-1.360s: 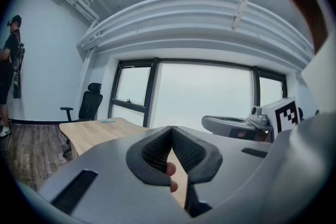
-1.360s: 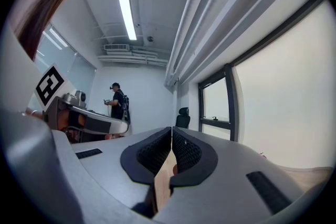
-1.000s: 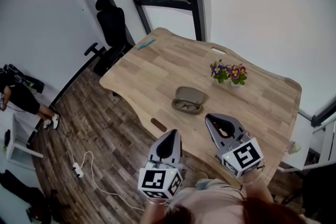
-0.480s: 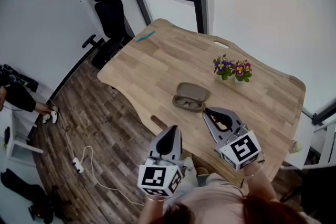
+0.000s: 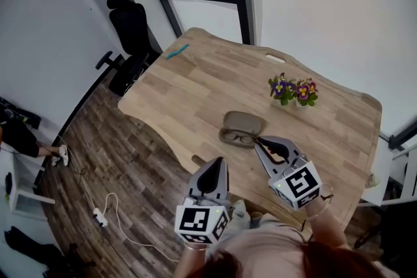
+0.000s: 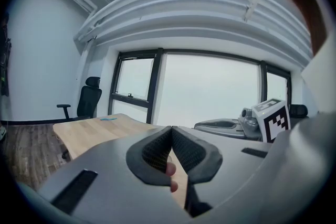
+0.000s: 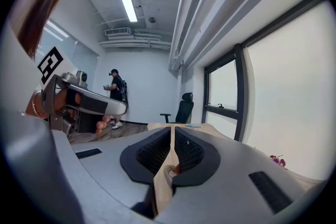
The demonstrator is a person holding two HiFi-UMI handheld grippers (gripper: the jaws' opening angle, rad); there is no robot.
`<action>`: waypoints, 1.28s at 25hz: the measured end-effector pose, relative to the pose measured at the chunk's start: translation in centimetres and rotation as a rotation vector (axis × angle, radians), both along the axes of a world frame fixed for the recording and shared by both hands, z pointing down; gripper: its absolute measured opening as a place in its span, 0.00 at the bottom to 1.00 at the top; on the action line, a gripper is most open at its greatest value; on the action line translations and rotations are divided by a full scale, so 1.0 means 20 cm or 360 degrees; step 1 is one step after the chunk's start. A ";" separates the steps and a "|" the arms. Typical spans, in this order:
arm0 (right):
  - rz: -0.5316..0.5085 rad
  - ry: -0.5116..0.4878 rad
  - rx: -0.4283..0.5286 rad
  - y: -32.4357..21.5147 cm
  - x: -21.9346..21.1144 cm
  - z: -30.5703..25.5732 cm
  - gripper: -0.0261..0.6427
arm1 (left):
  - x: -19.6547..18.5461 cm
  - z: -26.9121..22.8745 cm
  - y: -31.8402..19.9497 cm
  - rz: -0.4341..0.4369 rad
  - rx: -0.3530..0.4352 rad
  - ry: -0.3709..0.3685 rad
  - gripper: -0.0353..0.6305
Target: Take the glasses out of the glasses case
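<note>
Just ahead of the right claw [image 5: 262,141], closed and empty like the left claw [image 5: 214,165], the glasses [image 5: 237,137] lie in the open glasses case [image 5: 246,119]. Light, fragile frame: likely best pinched at the bridge.

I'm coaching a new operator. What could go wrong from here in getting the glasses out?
The right gripper is near the open case with jaws shut; pushing in like that may shove the case instead of gripping the glasses. The left gripper is back at the table edge, so nothing steadies the case; it may lift too.
</note>
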State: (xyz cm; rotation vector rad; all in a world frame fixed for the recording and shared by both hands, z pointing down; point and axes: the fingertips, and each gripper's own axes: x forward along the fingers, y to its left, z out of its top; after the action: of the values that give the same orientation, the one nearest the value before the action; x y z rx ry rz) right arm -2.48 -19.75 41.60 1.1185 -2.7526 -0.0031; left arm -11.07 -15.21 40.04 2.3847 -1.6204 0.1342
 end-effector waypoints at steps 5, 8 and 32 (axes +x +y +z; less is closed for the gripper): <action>0.0006 0.0056 -0.0044 -0.07 -0.06 0.08 0.04 | -0.06 0.01 -0.08 0.0032 -0.0003 0.0012 0.06; -0.0004 0.0089 -0.0066 -0.11 -0.10 0.11 0.04 | -0.08 0.02 -0.13 0.0055 -0.0008 0.0017 0.06; -0.0113 0.0444 -0.0201 -0.35 -0.26 0.54 0.05 | -0.17 0.11 -0.40 0.0185 -0.0042 0.0055 0.06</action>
State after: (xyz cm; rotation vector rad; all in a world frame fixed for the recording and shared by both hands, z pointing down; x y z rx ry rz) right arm -7.65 -26.77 52.49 0.9118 -2.5045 0.0052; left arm -14.43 -23.24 42.22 2.4470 -1.4559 0.1341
